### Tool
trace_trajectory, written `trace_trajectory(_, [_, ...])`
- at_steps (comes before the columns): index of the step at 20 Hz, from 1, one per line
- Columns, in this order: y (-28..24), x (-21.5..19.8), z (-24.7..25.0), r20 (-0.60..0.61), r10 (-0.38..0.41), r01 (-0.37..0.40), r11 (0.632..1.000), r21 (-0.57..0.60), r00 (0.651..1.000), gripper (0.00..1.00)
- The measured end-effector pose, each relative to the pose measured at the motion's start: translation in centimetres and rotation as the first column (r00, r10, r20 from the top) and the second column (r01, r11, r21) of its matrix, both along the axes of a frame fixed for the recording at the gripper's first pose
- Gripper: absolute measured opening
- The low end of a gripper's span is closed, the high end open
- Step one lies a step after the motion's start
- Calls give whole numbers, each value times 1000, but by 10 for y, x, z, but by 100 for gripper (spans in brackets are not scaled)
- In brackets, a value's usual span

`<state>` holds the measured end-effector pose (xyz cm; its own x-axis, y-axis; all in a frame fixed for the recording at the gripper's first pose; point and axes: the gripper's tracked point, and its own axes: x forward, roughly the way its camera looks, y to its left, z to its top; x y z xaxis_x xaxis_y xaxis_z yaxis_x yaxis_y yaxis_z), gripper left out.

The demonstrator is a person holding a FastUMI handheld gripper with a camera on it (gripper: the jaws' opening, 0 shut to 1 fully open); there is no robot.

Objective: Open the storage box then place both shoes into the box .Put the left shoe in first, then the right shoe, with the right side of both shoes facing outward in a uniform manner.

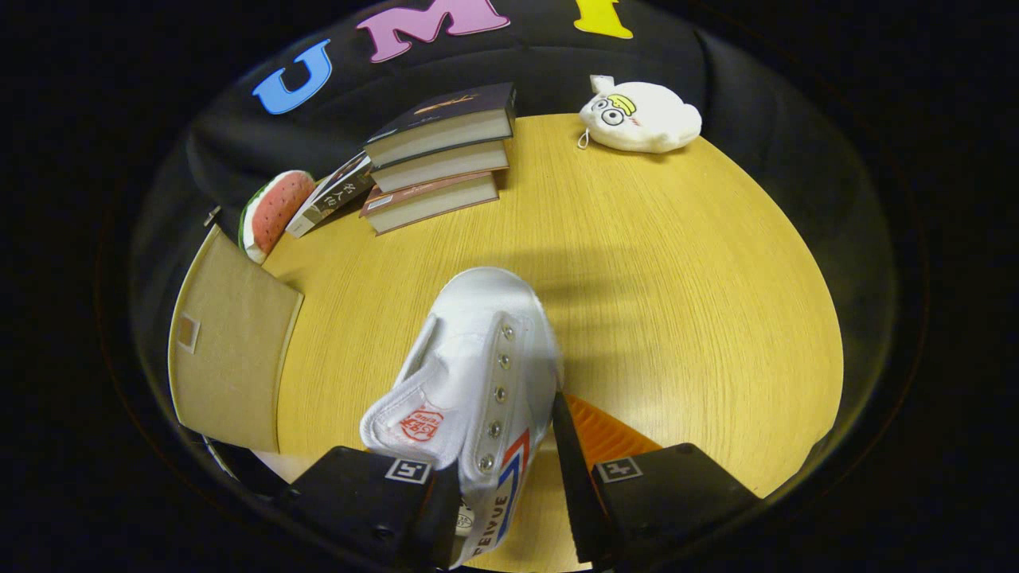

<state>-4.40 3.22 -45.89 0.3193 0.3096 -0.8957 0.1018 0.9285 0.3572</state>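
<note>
I have the gripper (pixel 509 485) clamped on the heel end of the white shoe (pixel 478 374), toe pointing over the table (pixel 677 318) toward the books (pixel 438 159), and I fear it swinging loose before reaching the box flap (pixel 231 350).

Round wooden table (pixel 677 318), stack of three books (pixel 438 159) at its far side, another book (pixel 330 195) leaning beside them, watermelon plush (pixel 271 211) next, white plush (pixel 641 118) far right, tan box flap (pixel 227 350) over left rim.
</note>
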Motion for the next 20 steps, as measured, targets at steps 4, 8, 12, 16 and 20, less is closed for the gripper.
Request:
trace_trajectory(4, [-21, 1, 3, -36, -112, 111, 993, -38, 993, 12])
trace_trajectory(8, [-15, -1, 41, -45, -206, 208, 976, 55, 977, 9])
trace_trajectory(12, [-3, 17, 105, 8, -271, 269, 956, 116, 962, 9])
trace_trajectory(16, [30, 47, 181, 97, -246, 228, 959, 168, 964, 8])
trace_trajectory(20, [79, 68, 238, 141, -186, 163, 973, 163, 972, 8])
